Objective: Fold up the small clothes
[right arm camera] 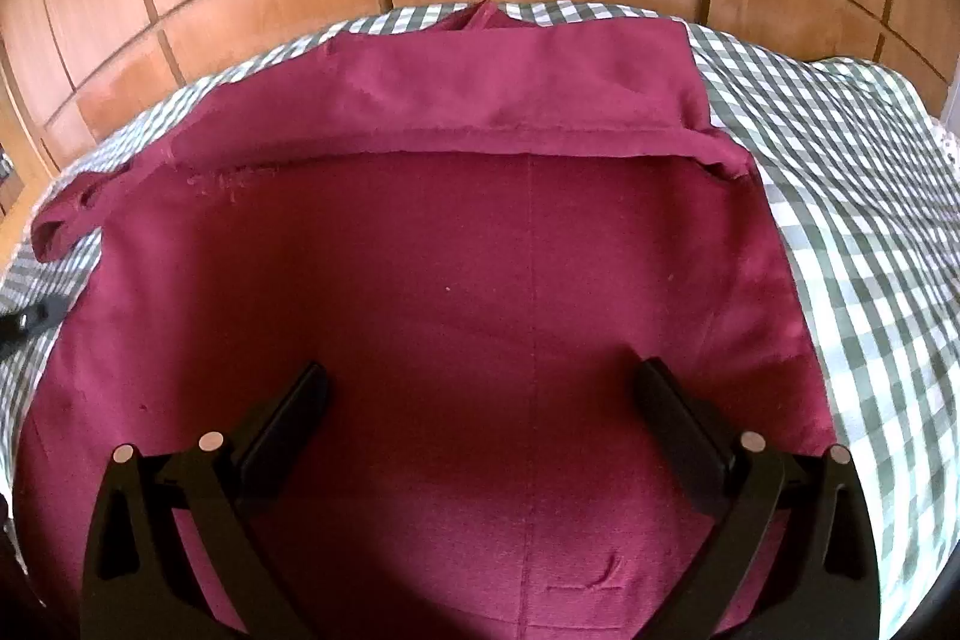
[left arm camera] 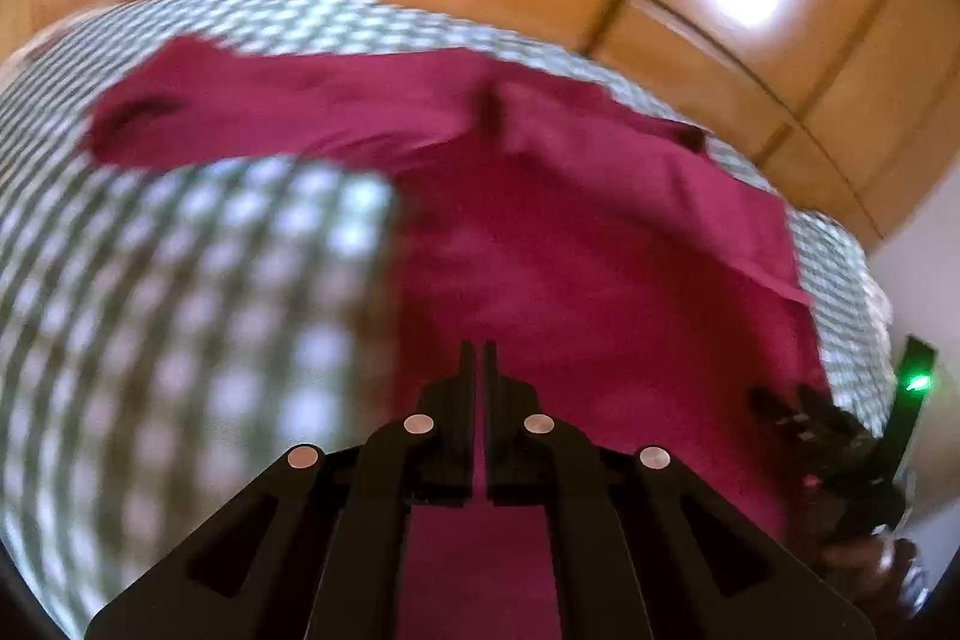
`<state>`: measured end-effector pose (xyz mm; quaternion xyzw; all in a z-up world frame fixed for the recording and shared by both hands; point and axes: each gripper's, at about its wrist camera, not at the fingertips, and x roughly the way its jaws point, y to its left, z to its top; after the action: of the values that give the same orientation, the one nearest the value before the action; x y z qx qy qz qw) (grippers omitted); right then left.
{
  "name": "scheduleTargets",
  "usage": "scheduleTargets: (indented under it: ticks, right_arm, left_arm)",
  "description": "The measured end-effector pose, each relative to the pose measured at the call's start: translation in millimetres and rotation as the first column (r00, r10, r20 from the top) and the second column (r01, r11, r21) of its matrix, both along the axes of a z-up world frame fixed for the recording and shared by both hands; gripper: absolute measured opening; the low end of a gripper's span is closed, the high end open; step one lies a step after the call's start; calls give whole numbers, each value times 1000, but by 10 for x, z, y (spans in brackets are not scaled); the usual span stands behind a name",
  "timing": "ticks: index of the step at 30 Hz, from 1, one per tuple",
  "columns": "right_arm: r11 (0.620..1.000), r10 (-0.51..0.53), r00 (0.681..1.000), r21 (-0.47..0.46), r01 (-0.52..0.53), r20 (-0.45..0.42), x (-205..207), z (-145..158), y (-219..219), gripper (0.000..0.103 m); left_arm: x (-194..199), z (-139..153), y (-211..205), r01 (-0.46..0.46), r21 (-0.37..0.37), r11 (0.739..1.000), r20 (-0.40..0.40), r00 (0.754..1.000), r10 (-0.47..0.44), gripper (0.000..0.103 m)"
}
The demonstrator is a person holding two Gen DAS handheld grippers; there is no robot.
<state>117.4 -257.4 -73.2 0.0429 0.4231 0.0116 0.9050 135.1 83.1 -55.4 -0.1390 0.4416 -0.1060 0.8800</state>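
I have the maroon garment (right arm camera: 480,280) spread flat on the green-checked bedcover (right arm camera: 840,220), its far edge already turned over in 1 band. My left gripper (left arm camera: 478,349) is clenched tight; whether cloth is pinched between its tips I cannot tell through the blur. My right gripper (right arm camera: 480,388) hangs released, jaws wide over the middle. I would pin the cloth there with it, so the next fold creases straight.
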Motion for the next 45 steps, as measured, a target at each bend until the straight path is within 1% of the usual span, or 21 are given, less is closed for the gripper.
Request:
scheduleTargets:
  ticks: [2, 3, 4, 6, 10, 12, 15, 20, 21, 22, 23, 24, 27, 29, 31, 32, 35, 40, 41, 43, 45]
  right_arm:
    - [994, 38, 999, 102, -38, 6, 52, 154, 65, 98]
    - [987, 70, 998, 147, -71, 10, 90, 223, 133, 95]
    - [975, 113, 993, 190, -114, 13, 143, 296, 227, 93]
    - [936, 211, 977, 283, -207, 16, 300, 425, 512, 86]
    - [832, 354, 935, 466, -301, -30, 786, 490, 1187, 79]
    - [809, 383, 922, 500, -309, -51, 1012, 464, 1473, 78]
    - [802, 391, 913, 529, -277, -115, 1369, 323, 1890, 74]
    - [842, 334, 921, 502, -197, -200, 1828, 129, 2262, 61]
    - [856, 334, 921, 474, -207, -200, 1846, 159, 2296, 53]
    - [868, 335, 923, 443, -224, -189, 1849, 245, 2313, 27]
    - [858, 356, 919, 449, -250, -170, 1820, 320, 2290, 3]
    - [850, 370, 920, 447, -279, -131, 1758, 450, 2235, 0]
    - [844, 379, 925, 414, -341, -12, 1599, 856, 2068, 0]
    - [833, 399, 917, 418, -363, 0, 1557, 956, 1999, 5]
    - [833, 393, 920, 420, -360, 9, 1520, 979, 1925, 36]
    - [828, 396, 918, 425, -365, 17, 1500, 972, 1910, 35]
    - [789, 423, 906, 505, -349, -35, 1534, 804, 1966, 37]
    - [766, 443, 891, 558, -319, -98, 1659, 527, 2349, 41]
    - [763, 444, 889, 567, -309, -113, 1698, 479, 2429, 44]
    - [770, 436, 888, 571, -286, -144, 1793, 367, 2592, 57]
    - [784, 447, 876, 549, -288, -179, 1879, 249, 2784, 57]
  left_arm:
    - [-121, -49, 201, -67, -1, 998, -5, 998, 67, 0]
    - [-150, -61, 261, -88, -1, 996, -11, 996, 88, 10]
    - [-194, -81, 350, -117, -11, 993, -16, 993, 117, 39]
    - [-280, -52, 502, -178, -65, 982, 11, 984, 179, 62]
    - [-351, 15, 641, -214, -71, 974, 38, 975, 217, 62]
    - [-384, 48, 672, -209, -57, 976, 55, 976, 212, 61]
    - [-452, 58, 756, -217, -39, 975, 68, 973, 220, 62]
    - [-493, -14, 863, -247, -42, 968, 38, 968, 249, 62]
    - [-487, -22, 872, -254, -39, 966, 35, 966, 256, 65]
    - [-489, -27, 888, -264, -41, 964, 34, 964, 265, 71]
    - [-486, -27, 903, -274, -43, 961, 34, 961, 275, 73]
    - [-478, -28, 909, -280, -41, 959, 34, 959, 282, 75]
    - [-415, -28, 904, -298, -17, 954, 36, 954, 299, 78]
    - [-353, -39, 896, -313, -17, 950, 16, 949, 314, 78]
    - [-339, -18, 894, -325, -41, 945, 6, 945, 326, 78]
    - [-345, -3, 892, -329, -45, 943, 11, 944, 329, 78]
    - [-406, 32, 873, -330, -29, 943, 27, 943, 331, 78]
    - [-474, 20, 926, -335, -3, 942, 30, 942, 335, 78]
    - [-478, 13, 952, -340, -5, 941, 27, 940, 340, 78]
    - [-476, -5, 1013, -352, -8, 936, 19, 936, 352, 78]
    - [-475, -18, 1061, -360, -11, 933, 16, 933, 360, 78]
